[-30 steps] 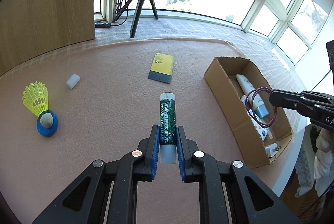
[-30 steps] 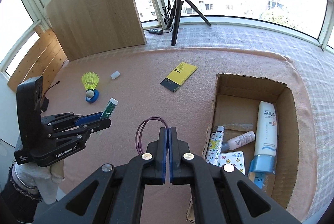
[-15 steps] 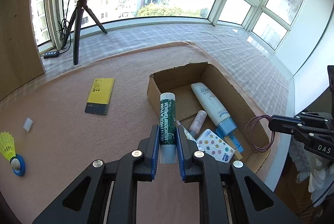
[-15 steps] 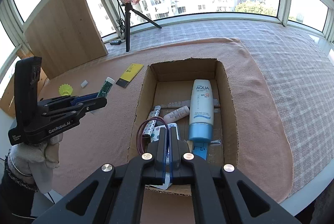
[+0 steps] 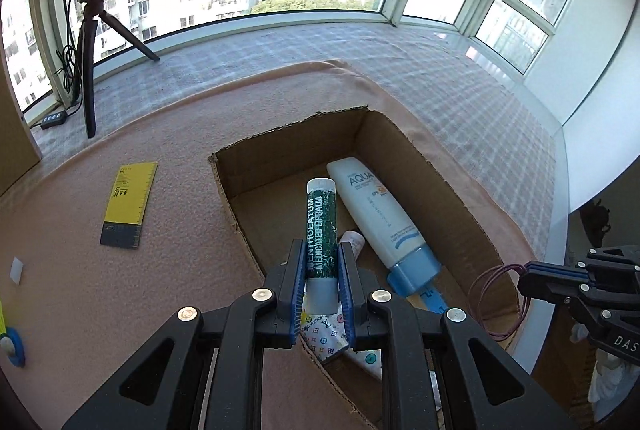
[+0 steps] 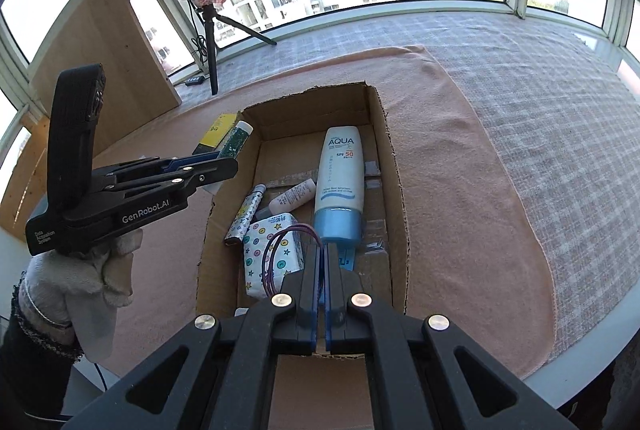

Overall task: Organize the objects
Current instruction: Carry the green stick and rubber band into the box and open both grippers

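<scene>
Left fingers (image 5: 322, 272) clamp "MENTHOLATUM MEDICATED LIPBALM" stick (image 5: 321, 230); right fingers (image 6: 323, 254) pinch purple hair tie (image 6: 280, 250).

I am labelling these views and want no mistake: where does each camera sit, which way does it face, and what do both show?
Left wrist: on the left hand-held gripper, facing down at the box; shut on the lip balm.
Right wrist: on the right hand-held gripper, facing down into the box; shut on the hair tie; a gloved hand shows.
Shared: box, sunscreen, yellow card, each other's gripper.
</scene>
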Demonstrator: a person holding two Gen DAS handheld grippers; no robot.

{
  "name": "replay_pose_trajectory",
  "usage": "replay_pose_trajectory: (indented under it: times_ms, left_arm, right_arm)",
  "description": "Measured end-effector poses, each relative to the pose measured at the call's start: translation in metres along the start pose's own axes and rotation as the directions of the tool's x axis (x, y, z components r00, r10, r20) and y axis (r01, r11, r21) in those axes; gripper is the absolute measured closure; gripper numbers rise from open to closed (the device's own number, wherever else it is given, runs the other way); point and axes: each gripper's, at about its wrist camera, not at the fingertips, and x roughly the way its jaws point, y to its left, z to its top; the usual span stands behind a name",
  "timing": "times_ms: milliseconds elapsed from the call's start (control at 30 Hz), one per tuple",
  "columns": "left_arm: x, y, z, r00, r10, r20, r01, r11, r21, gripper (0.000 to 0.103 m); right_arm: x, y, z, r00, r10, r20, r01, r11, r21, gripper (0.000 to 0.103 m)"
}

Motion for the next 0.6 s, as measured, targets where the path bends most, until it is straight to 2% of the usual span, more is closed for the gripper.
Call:
replay_pose_trajectory:
  times_ms: [333, 367, 400, 433, 467, 533, 600]
  left_arm:
    - [0.004, -0.004, 0.002, 1.000, 0.006, -0.001, -0.006, 1.000, -0.001, 0.086]
    - [0.004, -0.004, 0.002, 1.000, 0.005, -0.007, -0.005, 1.000, -0.002, 0.079]
    - [0.004, -0.004, 0.002, 1.000, 0.006, -0.010, -0.006, 1.000, -0.004, 0.064]
    - [0.003, -0.004, 0.002, 1.000, 0.009, -0.004, -0.009, 1.000, -0.008, 0.055]
    - [0.001, -0.003, 0.002, 1.000, 0.013, 0.004, -0.013, 1.000, -0.011, 0.048]
    - [-0.003, -0.003, 0.001, 1.000, 0.017, 0.011, -0.016, 1.000, -0.009, 0.048]
    - [-0.006, -0.002, 0.001, 1.000, 0.018, 0.016, -0.018, 1.000, -0.012, 0.048]
  right_arm:
    - [0.006, -0.004, 0.000, 1.000, 0.018, -0.013, -0.018, 1.000, -0.002, 0.101]
    - [0.006, -0.003, 0.000, 1.000, 0.025, -0.010, -0.025, 1.000, 0.000, 0.100]
    - [0.006, -0.004, 0.000, 0.999, 0.033, -0.008, -0.033, 0.999, 0.005, 0.099]
    - [0.006, -0.004, 0.000, 0.999, 0.039, -0.014, -0.039, 0.999, 0.009, 0.091]
    - [0.006, -0.004, 0.000, 0.999, 0.046, -0.021, -0.046, 0.999, 0.011, 0.076]
    - [0.004, -0.002, -0.001, 0.999, 0.039, -0.004, -0.039, 0.999, 0.008, 0.055]
    - [0.000, 0.002, -0.001, 0.999, 0.037, 0.013, -0.037, 0.999, -0.003, 0.054]
